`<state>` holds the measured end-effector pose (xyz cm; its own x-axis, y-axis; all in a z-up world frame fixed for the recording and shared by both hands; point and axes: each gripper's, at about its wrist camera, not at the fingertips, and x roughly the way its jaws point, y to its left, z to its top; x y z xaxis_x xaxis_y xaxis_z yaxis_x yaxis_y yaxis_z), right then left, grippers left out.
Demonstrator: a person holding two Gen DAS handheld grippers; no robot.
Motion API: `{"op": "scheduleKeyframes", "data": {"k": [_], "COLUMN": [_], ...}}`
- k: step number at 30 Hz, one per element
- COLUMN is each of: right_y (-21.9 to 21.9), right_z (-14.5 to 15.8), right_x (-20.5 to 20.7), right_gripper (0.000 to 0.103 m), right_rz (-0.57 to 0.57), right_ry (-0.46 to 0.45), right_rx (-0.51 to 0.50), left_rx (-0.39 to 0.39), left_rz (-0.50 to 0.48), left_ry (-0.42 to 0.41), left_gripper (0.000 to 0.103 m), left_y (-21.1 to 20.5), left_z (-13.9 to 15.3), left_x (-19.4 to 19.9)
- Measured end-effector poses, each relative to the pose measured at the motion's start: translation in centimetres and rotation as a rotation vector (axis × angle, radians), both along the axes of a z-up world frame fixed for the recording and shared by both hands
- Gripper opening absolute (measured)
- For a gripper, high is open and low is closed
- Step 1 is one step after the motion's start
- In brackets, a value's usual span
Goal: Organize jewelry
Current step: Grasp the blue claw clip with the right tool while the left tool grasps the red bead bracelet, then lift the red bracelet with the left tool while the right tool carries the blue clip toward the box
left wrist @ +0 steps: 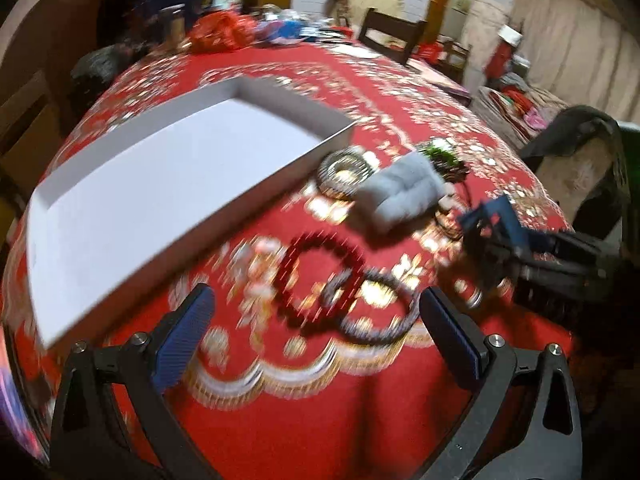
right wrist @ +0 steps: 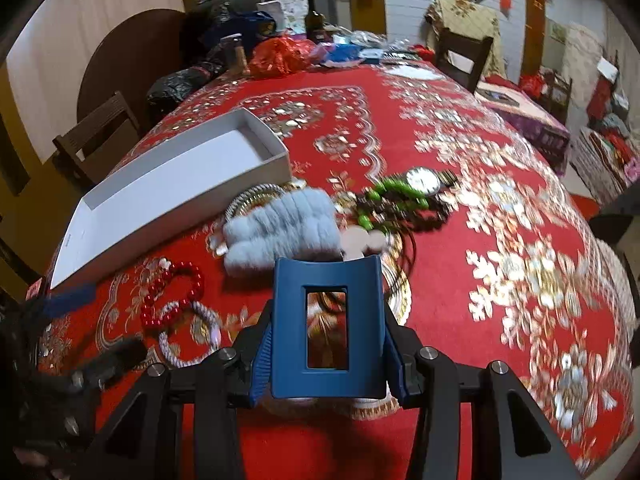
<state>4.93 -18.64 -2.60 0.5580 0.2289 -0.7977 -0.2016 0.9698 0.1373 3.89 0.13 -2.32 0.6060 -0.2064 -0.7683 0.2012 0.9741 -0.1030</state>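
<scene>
My left gripper (left wrist: 314, 332) is open and empty, low over a red bead bracelet (left wrist: 320, 276) and a grey corded bracelet (left wrist: 376, 308) on the red tablecloth. My right gripper (right wrist: 326, 340) is shut on a blue rectangular clip with a window (right wrist: 326, 320); it also shows in the left wrist view (left wrist: 496, 220). An open white box (left wrist: 160, 200) lies to the left and shows in the right wrist view too (right wrist: 180, 192). A pale blue fluffy hair piece (right wrist: 280, 220), a beaded bangle (right wrist: 252, 196), green beads (right wrist: 384, 196) and a watch (right wrist: 422, 180) lie beyond.
Bags, a bottle (right wrist: 314, 20) and clutter stand at the table's far end. Wooden chairs (right wrist: 100, 132) stand at the left side and far end (right wrist: 464, 56). The red patterned tablecloth (right wrist: 500, 240) spreads to the right.
</scene>
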Motion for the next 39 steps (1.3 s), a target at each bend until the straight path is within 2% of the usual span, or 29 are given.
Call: {"op": "scheduleKeyframes", "data": {"k": [1, 4, 6, 8, 11, 13, 15, 17, 20, 27, 31, 34, 36, 37, 38, 39], "right_y": [0.0, 0.0, -0.1, -0.3, -0.1, -0.1, 0.0, -0.1, -0.1, -0.1, -0.3, -0.3, -0.2, -0.1, 0.0, 0.1], "right_z": [0.0, 0.1, 0.1, 0.1, 0.1, 0.1, 0.1, 0.0, -0.1, 0.0, 0.2, 0.3, 0.3, 0.3, 0.3, 0.3], "right_x": [-0.1, -0.3, -0.3, -0.3, -0.3, -0.4, -0.3, -0.3, -0.2, -0.3, -0.4, -0.5, -0.5, -0.5, -0.5, -0.5], "right_gripper": [0.045, 0.045, 0.045, 0.045, 0.045, 0.045, 0.045, 0.045, 0.045, 0.045, 0.045, 0.045, 0.045, 0.045, 0.045, 0.045], "right_rz": [-0.001, -0.001, -0.004, -0.006, -0.004, -0.002, -0.004, -0.009, -0.013, -0.017, -0.021, -0.019, -0.017, -0.015, -0.011, -0.008], "right_ry": [0.002, -0.006, -0.005, -0.002, -0.004, -0.004, -0.004, -0.004, -0.003, -0.013, -0.02, -0.022, -0.024, -0.024, -0.023, -0.022], "right_rx": [-0.001, -0.01, -0.008, -0.002, -0.01, -0.012, -0.018, -0.022, -0.027, -0.033, -0.028, -0.027, -0.026, -0.026, -0.028, -0.029], "left_rx": [0.011, 0.053, 0.066, 0.062, 0.061, 0.049, 0.02, -0.018, -0.063, -0.119, -0.11, -0.1, -0.098, -0.094, -0.089, -0.08], "left_rz": [-0.019, -0.061, -0.07, -0.074, -0.068, -0.059, -0.061, -0.056, -0.062, -0.102, -0.091, -0.073, -0.095, -0.109, -0.121, -0.129], "left_ry": [-0.004, 0.025, 0.057, 0.088, 0.08, 0.08, 0.083, 0.099, 0.108, 0.036, 0.015, 0.032, 0.045, 0.035, 0.027, 0.019], "left_gripper": [0.095, 0.076, 0.056, 0.048, 0.042, 0.035, 0.02, 0.012, 0.009, 0.009, 0.009, 0.008, 0.009, 0.01, 0.015, 0.03], "left_y": [-0.6, -2.0, -2.3, -2.3, -2.1, -1.8, -1.3, -0.8, -0.4, -0.2, 0.4, 1.3, 1.2, 0.9, 0.5, 0.2], "left_z": [-0.1, -1.0, -1.5, -2.2, -2.4, -2.5, -2.4, -2.4, -2.1, 0.5, 1.1, 0.4, 0.0, -0.1, -0.1, -0.1], "left_x": [0.4, 1.6, 1.7, 2.0, 1.9, 1.9, 1.9, 2.1, 1.8, -0.3, -0.9, -1.1, -1.2, -1.4, -1.4, -1.4]}}
